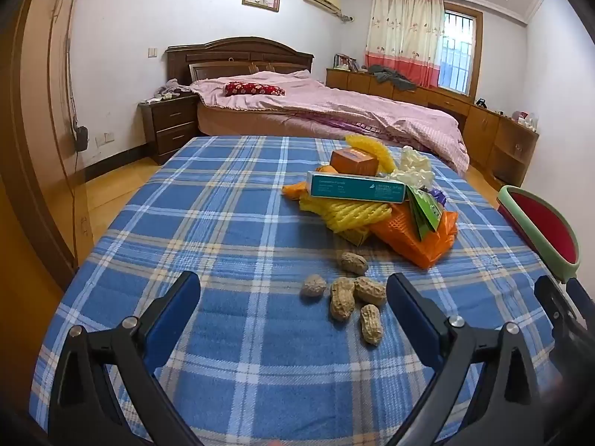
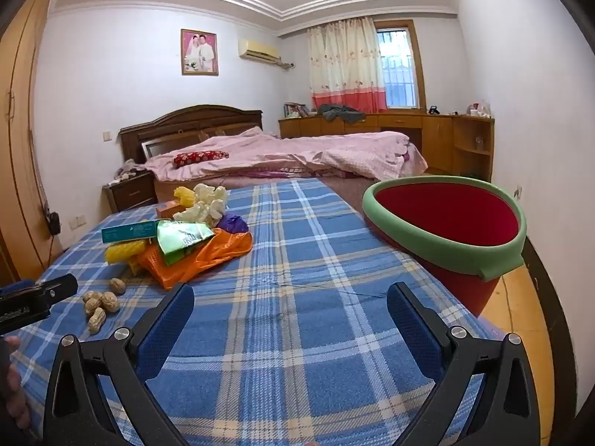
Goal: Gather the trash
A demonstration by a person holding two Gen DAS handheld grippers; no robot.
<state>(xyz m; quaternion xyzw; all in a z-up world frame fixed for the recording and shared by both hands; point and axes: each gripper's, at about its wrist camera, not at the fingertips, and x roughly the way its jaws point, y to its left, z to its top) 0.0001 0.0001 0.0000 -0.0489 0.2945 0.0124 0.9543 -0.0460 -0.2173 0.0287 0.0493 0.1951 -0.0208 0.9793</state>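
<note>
Several peanut shells [image 1: 353,299] lie on the blue plaid cloth [image 1: 230,223], just ahead of my open, empty left gripper [image 1: 293,290]. Behind them is a trash pile: yellow foam netting [image 1: 346,213], a teal box [image 1: 355,186], an orange box [image 1: 353,161], an orange plastic bag [image 1: 420,238] and white foam [image 1: 414,165]. A red bin with a green rim [image 2: 446,230] stands at the table's right edge. My right gripper [image 2: 290,297] is open and empty over bare cloth, left of the bin. The pile [image 2: 186,238] and shells [image 2: 100,304] show at its left.
A bed with a pink cover [image 1: 327,111] stands beyond the table, a nightstand [image 1: 171,126] to its left and wooden cabinets [image 1: 483,122] along the right wall. The left gripper's body [image 2: 33,297] shows at the right wrist view's left edge.
</note>
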